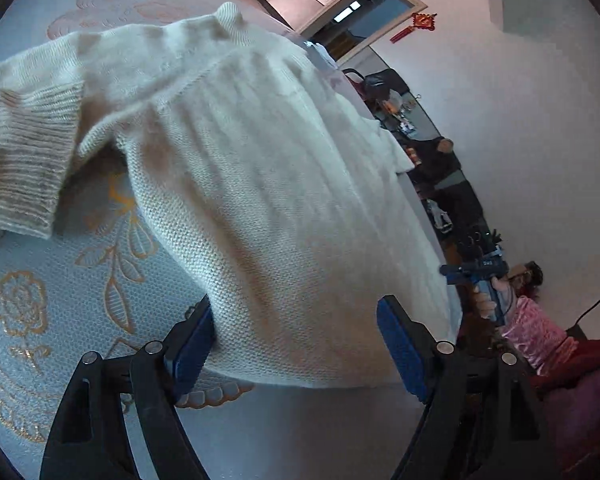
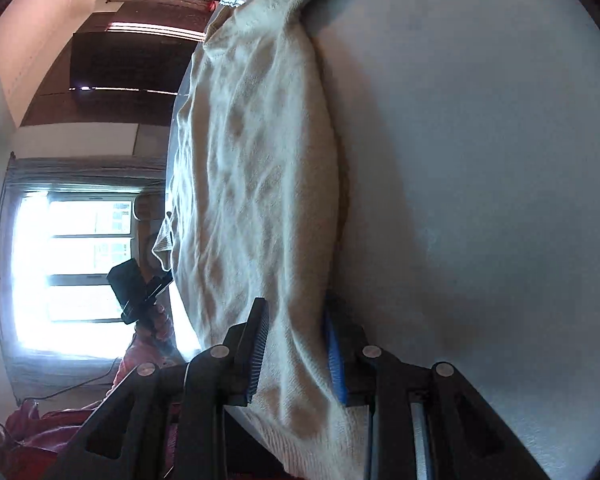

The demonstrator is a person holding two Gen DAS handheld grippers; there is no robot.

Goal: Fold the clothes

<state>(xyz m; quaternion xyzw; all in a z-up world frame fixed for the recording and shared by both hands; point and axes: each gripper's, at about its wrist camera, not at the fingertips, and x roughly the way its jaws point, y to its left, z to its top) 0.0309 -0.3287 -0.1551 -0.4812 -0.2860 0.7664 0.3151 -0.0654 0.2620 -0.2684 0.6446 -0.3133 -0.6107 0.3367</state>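
A cream knit sweater (image 1: pixel 260 168) lies spread on a pale mattress (image 1: pixel 40 300) with a gold flower pattern. One ribbed sleeve (image 1: pixel 20 160) is folded out to the left, and the collar is at the far end. My left gripper (image 1: pixel 296 320) stands open wide over the near hem, and its blue pads (image 1: pixel 400 348) do not press the cloth. In the right wrist view the sweater (image 2: pixel 260 160) runs away along the mattress (image 2: pixel 480 160). My right gripper (image 2: pixel 296 320) is shut on its near ribbed edge, with cloth filling the gap.
A cluttered dark shelf (image 1: pixel 428 152), a doorway (image 1: pixel 360 20) and red knot ornaments (image 1: pixel 420 22) line the far wall. A pink cushion (image 1: pixel 540 340) and a red cover lie by the bed edge. A bright window (image 2: pixel 80 264) is behind a hand (image 2: pixel 160 320).
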